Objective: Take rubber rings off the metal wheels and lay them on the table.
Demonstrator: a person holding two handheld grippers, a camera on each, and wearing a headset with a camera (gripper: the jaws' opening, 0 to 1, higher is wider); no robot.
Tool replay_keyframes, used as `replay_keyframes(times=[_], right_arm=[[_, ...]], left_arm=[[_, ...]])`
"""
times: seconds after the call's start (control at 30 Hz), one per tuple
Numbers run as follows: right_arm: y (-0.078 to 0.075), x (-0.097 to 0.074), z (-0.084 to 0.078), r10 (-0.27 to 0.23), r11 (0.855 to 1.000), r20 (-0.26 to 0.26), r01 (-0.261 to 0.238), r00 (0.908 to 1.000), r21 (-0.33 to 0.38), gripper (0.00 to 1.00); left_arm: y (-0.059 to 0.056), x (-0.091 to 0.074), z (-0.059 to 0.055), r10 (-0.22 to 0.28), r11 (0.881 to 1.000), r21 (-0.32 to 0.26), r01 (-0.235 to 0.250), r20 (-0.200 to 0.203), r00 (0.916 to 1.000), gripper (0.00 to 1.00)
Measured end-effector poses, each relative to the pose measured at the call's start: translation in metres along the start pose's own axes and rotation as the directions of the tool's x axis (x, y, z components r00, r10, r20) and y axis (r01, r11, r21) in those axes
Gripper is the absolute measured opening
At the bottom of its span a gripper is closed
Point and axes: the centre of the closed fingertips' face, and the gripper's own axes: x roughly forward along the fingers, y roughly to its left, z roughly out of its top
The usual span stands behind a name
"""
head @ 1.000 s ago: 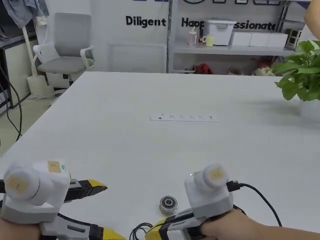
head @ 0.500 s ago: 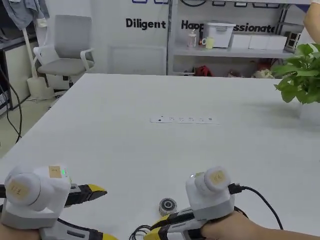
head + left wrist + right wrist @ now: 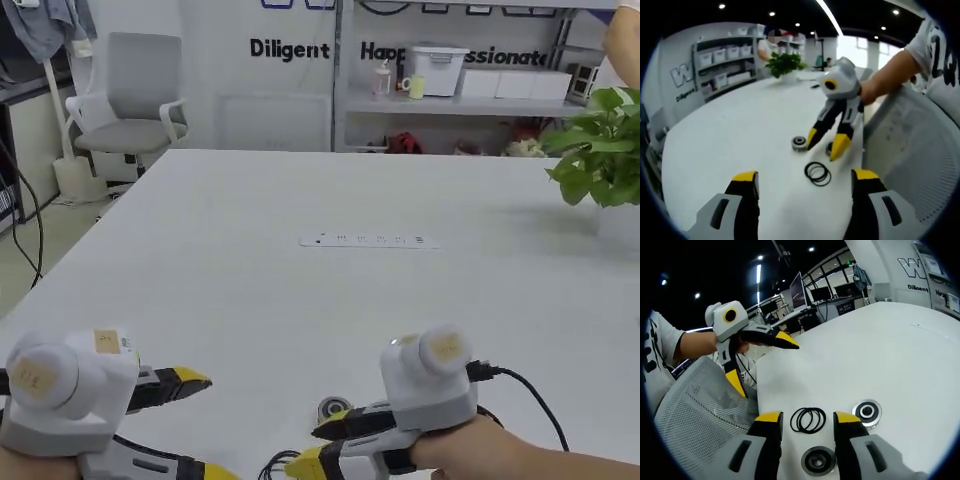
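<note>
Several black rubber rings (image 3: 808, 419) lie loose in a small pile on the white table (image 3: 300, 300), just ahead of my right gripper (image 3: 809, 418), which is open. One metal wheel (image 3: 818, 460) lies between its jaws, near their base; I cannot tell whether they touch it. Another wheel (image 3: 867, 411) lies to their right. In the head view that gripper (image 3: 305, 448) partly covers a wheel (image 3: 333, 409). My left gripper (image 3: 805, 176) is open with nothing in it, short of the rings (image 3: 817, 173) and a wheel (image 3: 800, 143).
A white power strip (image 3: 368, 240) lies at the table's middle. A potted plant (image 3: 600, 150) stands at the far right edge. An office chair (image 3: 130, 100) and shelves stand beyond the table. A grey mesh chair back (image 3: 705, 415) is close by the near edge.
My right gripper has edged up and forward, so one jaw now overlaps the wheel in the head view. The left gripper has barely moved.
</note>
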Motion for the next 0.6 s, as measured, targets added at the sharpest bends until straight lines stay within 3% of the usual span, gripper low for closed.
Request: replay_keyframes(times=[0.17,0.6], right_arm=[[0.001,-0.005,0.01,0.007,1.0,0.033,-0.007,0.9994,-0.002,0.43],[0.0,-0.028,0.02,-0.005,0.996,0.068,0.011,0.9977,-0.088,0.56]], left_arm=[[0.003,-0.001,0.0,0.005,1.0,-0.004,-0.005,0.003,1.0,0.77],[0.005,-0.007,0.008,0.015,1.0,-0.008,-0.015,0.022,0.9996,0.78]])
